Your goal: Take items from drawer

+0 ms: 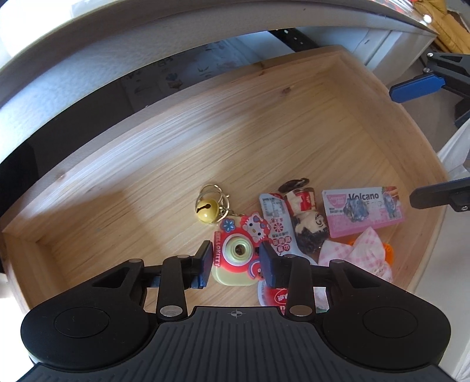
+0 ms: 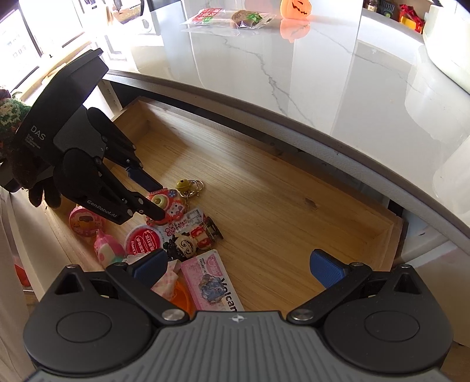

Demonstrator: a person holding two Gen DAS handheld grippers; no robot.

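An open wooden drawer (image 1: 147,164) (image 2: 264,182) holds small items. A red and yellow Hello Kitty toy camera keychain (image 1: 235,252) (image 2: 164,204) with a brass bell (image 1: 207,210) (image 2: 182,184) lies in it. My left gripper (image 1: 236,261) (image 2: 157,199) straddles the camera, its blue pads close on either side; contact is unclear. Beside it lie a doll figure (image 1: 308,220) (image 2: 188,241), a pink Volcano card (image 1: 364,211) (image 2: 211,279) and a white sachet (image 1: 276,226). My right gripper (image 2: 238,267) hangs wide open above the card and holds nothing.
A marble countertop (image 2: 293,73) overhangs the drawer and carries an orange pumpkin (image 2: 295,8) and snack packets (image 2: 235,16). A red-lidded tub (image 2: 144,238), pink squishy toys (image 2: 107,246) and a pink checked wrapper (image 1: 355,255) crowd the drawer's near corner. A gloved hand (image 2: 26,176) holds the left gripper.
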